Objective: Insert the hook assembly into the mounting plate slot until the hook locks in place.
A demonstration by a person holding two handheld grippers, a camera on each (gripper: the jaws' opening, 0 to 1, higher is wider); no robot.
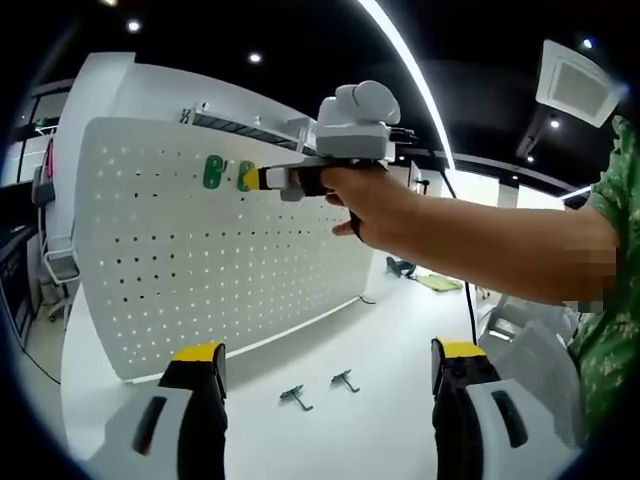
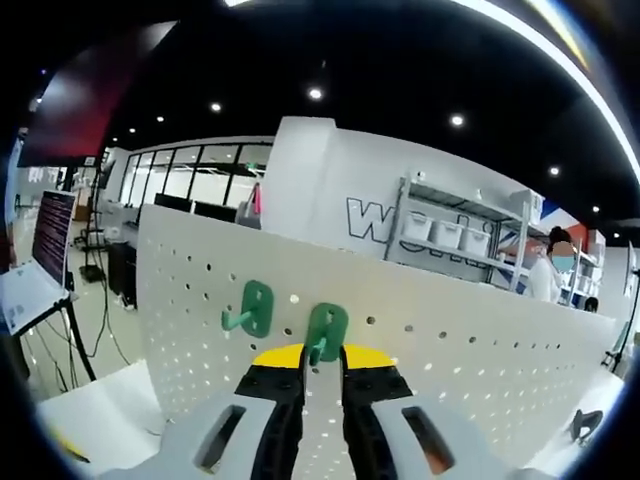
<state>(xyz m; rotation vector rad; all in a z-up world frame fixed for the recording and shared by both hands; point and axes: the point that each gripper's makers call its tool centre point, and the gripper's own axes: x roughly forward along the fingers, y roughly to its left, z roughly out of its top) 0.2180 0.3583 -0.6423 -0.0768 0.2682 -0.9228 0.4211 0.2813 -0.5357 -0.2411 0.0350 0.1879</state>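
A white pegboard [image 1: 220,260] stands upright on a white table [image 1: 330,440]. Two green hooks hang side by side near its top: one at the left [image 1: 213,172] [image 2: 254,307] and one at the right [image 1: 243,173] [image 2: 328,328]. My right gripper [image 1: 252,179] [image 2: 322,358], held in a person's hand [image 1: 365,195], is pressed against the board and shut on the right-hand hook, whose prong sits between its yellow-tipped jaws. My left gripper [image 1: 330,375] hangs back over the table, open and empty. Two loose hooks [image 1: 295,397] [image 1: 345,380] lie on the table below the board.
The person's forearm [image 1: 500,255] and green patterned sleeve [image 1: 615,300] reach in from the right. Behind the board are a shelf with white bins [image 2: 450,235], a person [image 2: 548,270] standing by it, and a laptop on a stand [image 2: 45,260] at the left.
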